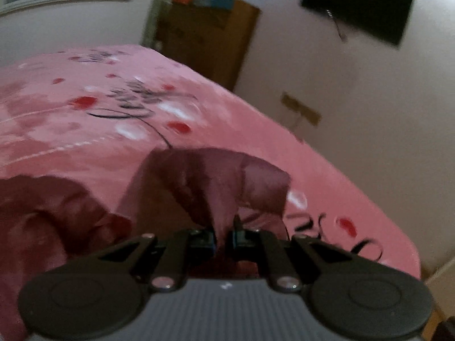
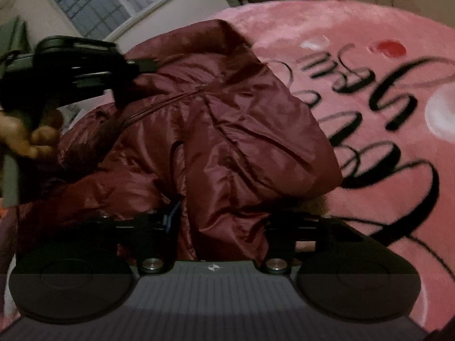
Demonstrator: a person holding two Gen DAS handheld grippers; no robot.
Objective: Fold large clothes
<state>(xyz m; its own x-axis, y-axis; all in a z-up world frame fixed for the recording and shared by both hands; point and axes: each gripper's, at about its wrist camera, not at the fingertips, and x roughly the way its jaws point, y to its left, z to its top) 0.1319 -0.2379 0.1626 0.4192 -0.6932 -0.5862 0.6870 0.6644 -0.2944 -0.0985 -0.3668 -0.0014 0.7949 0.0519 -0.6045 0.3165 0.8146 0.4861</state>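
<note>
Left gripper (image 1: pixel 223 237) pinches the maroon jacket (image 2: pixel 216 142), lifting a fold near the bed's (image 1: pixel 355 187) right edge. Right gripper (image 2: pixel 221 227) straddles bunched fabric; its fingertips are hidden, so grip is unclear.

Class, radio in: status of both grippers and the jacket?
Left gripper shut on maroon jacket, fold lifted. Right gripper straddling jacket bulk, grip unclear. Pink blanket beneath; no obstruction.
</note>
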